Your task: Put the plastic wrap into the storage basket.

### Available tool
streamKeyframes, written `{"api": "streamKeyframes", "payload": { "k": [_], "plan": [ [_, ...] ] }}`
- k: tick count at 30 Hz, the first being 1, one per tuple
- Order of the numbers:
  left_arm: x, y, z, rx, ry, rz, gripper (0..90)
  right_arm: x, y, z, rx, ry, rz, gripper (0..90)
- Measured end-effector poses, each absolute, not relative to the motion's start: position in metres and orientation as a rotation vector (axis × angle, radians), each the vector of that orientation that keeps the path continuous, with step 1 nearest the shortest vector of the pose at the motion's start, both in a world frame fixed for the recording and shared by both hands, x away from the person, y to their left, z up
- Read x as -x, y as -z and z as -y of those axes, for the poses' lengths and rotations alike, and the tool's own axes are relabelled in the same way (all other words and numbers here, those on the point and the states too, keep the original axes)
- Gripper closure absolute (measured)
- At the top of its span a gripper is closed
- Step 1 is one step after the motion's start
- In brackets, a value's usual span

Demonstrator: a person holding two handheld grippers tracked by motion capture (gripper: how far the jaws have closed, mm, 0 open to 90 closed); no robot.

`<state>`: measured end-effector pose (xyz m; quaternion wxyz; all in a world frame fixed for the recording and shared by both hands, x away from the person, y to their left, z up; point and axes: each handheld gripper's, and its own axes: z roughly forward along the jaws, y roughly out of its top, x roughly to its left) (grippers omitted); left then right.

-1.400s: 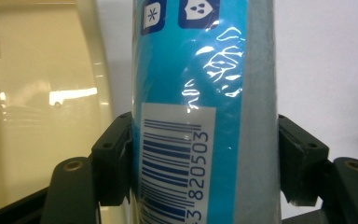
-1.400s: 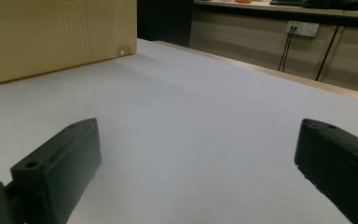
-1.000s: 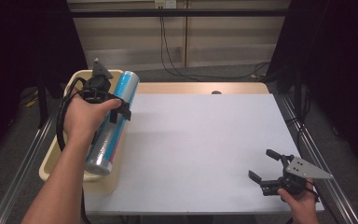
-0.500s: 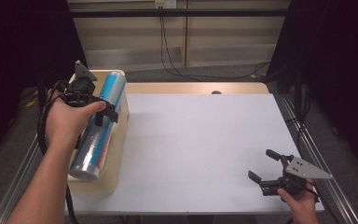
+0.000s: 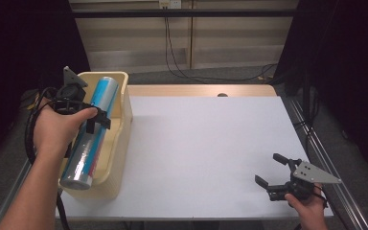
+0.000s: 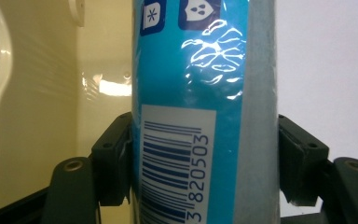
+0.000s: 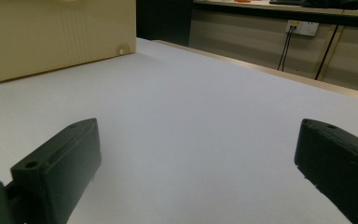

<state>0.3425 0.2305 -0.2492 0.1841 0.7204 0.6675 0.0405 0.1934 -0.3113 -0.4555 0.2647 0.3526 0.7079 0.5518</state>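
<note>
- Your left gripper [image 5: 92, 125] is pinching the blue-and-silver can [image 5: 92, 128] around its middle; in the left gripper view the black pads [image 6: 116, 161] press flat on both sides of the can [image 6: 200, 116], right at the barcode.
- Against a second ago, you have carried the can sideways off the white table [image 5: 206, 143] and over the cream bin [image 5: 122, 143]. Then it hung over the table's left edge; now it lies lengthwise along the bin's opening, slanted, with its silver near end low by the bin's near rim.
- To my eye that puts you at the drop-off: the can is lined up with the bin, so lowering and letting go is what remains. I cannot tell whether the near end already rests on the rim.
- Watch the walls. The bin's far wall sits just beyond the can's top, and its right wall runs close beside your gripper. Spread the jaws gently, since there is little room either side.
- To the right of the bin the table is bare all the way across, so you can pull back that way freely.
- Your right gripper [image 5: 273, 178] sits near the table's front right corner, jaws spread wide with nothing between them; in the right gripper view the bin [image 7: 56, 37] stands well away from it.
</note>
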Motion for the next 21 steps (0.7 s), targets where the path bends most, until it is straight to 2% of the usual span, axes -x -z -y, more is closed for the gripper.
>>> {"api": "streamKeyframes", "payload": {
  "k": [21],
  "plan": [
    [-0.338, 0.274, -0.243, -2.042, -0.098, -1.911, 32.2, -0.193, 0.455, 0.312, -0.949, -1.491, -1.908, 0.1]
  ]
}}
